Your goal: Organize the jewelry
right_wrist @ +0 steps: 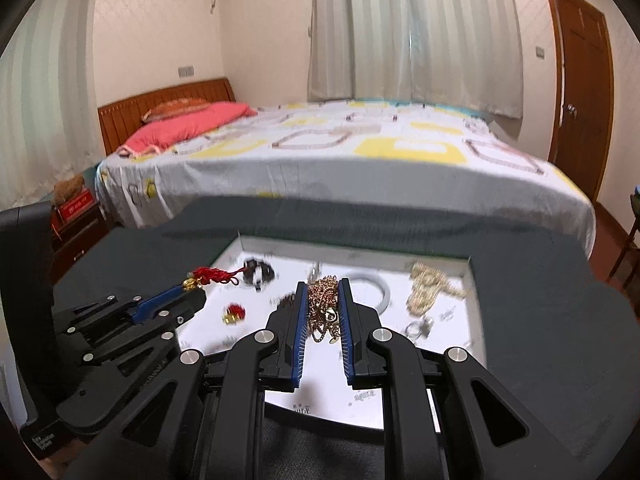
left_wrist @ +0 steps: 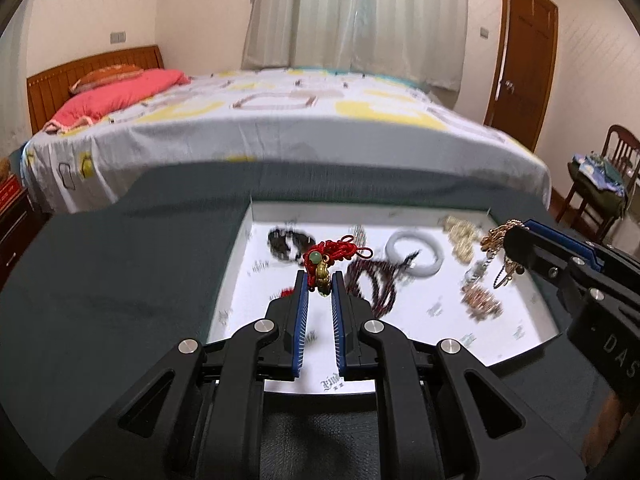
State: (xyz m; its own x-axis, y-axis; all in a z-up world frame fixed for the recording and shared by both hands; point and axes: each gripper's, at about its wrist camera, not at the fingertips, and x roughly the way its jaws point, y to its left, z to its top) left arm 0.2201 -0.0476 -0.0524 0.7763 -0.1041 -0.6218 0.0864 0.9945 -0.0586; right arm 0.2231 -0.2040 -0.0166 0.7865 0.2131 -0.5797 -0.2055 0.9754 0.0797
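Your left gripper (left_wrist: 319,280) is pinched on the red knotted charm (left_wrist: 326,258), lifted above the white tray (left_wrist: 256,216). Your right gripper (right_wrist: 324,292) is clamped on a bunch of gold chain (right_wrist: 323,304) over the same tray.

Dim warm indoor light, motion blur throughout, fisheye bending, dark corners

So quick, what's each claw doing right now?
Left gripper: closed on the red knotted charm.
Right gripper: closed on the gold chain.
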